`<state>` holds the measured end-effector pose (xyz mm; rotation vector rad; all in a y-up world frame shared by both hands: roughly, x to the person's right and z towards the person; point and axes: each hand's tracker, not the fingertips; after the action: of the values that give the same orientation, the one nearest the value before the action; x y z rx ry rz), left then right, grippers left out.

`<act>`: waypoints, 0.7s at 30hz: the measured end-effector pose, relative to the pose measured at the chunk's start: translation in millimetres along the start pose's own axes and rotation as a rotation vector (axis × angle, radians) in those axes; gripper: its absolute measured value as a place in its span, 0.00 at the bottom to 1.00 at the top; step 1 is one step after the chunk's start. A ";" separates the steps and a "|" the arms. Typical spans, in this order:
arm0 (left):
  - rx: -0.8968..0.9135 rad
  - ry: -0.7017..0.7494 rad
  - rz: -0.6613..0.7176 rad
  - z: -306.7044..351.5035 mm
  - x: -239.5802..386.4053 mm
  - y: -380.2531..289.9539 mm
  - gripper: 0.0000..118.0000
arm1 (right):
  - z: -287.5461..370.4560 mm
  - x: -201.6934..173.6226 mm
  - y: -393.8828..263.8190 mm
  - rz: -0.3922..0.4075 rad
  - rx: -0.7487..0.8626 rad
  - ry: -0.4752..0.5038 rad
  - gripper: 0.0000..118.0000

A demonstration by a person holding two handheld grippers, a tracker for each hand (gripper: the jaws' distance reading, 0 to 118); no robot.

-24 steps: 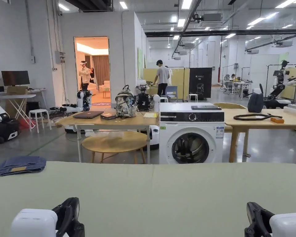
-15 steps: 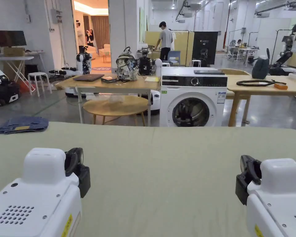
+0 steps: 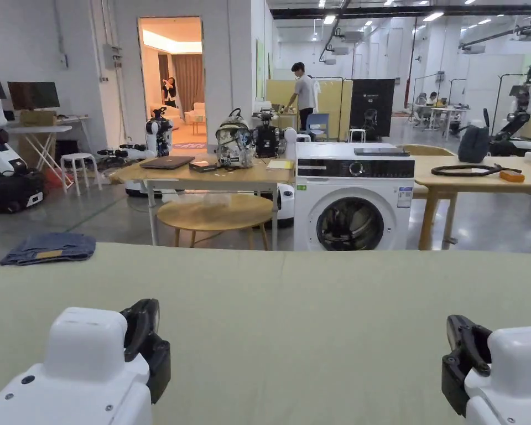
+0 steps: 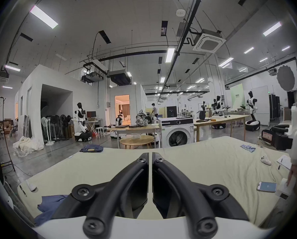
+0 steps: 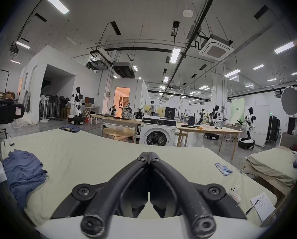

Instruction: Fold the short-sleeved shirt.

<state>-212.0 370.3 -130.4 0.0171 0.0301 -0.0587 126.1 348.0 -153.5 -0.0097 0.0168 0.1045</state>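
Observation:
The short-sleeved shirt [image 5: 23, 172] is blue and lies crumpled at the left end of the pale green covered table [image 3: 292, 310]. It also shows low on the left in the left gripper view [image 4: 49, 206]. My left gripper [image 4: 149, 154] is shut with nothing between its jaws and hovers over the table to the right of the shirt. My right gripper [image 5: 149, 154] is also shut and empty, farther right over bare cover. Both white gripper housings [image 3: 87, 354] sit at the near table edge in the head view.
Folded jeans [image 3: 48, 248] lie at the far left corner. At the right end are several batteries [image 5: 223, 169], a small white controller [image 5: 234, 193], a notepad with pen [image 5: 263, 206] and a phone [image 4: 266, 186]. A washing machine [image 3: 353, 199] and wooden tables stand beyond.
The head camera tilted down, then partly back up, so the whole picture shifted. Both grippers stay low over the near table edge. Nothing on the table has moved.

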 end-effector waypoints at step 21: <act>-0.011 0.002 0.003 -2.1 -1.9 -0.3 0.00 | -0.7 3.4 -2.7 0.003 -0.015 -0.005 0.00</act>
<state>-213.9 370.1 -132.4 0.0067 0.0326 -0.0556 129.7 345.7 -154.2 -0.0244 0.0107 0.1075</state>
